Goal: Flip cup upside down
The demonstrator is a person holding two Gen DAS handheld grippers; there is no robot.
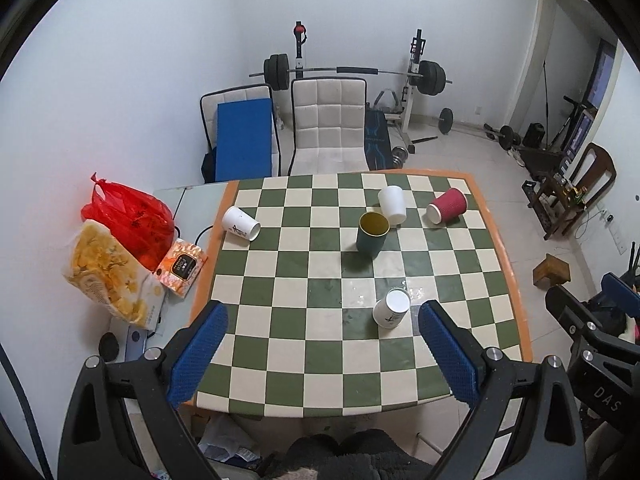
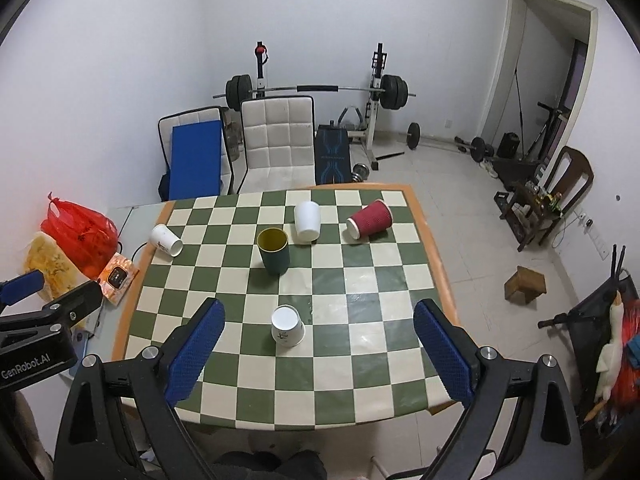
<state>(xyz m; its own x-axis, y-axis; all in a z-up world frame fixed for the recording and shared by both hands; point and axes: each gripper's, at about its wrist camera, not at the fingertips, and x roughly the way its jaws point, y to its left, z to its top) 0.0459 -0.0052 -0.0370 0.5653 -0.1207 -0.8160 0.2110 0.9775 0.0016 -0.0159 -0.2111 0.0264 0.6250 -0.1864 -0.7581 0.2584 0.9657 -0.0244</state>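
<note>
Green cup (image 2: 273, 255) stands upright on the tabletop (image 2: 360, 344), well ahead of both wide-open, empty tongs: left tongs (image 1: 322, 354), right tongs (image 2: 320, 354). Gripping mid-wall should keep rotation controlled.

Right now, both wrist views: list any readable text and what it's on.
"GenRobot.AI": on the body of the left gripper, seen at the left edge of the right wrist view.
"DAS": partial, on the body of the right gripper, seen at the right edge of the left wrist view; the rest is cut off.
Orange box label: too small to read.
Near paper cup and far-left paper cup: printed marks, not legible.
</note>
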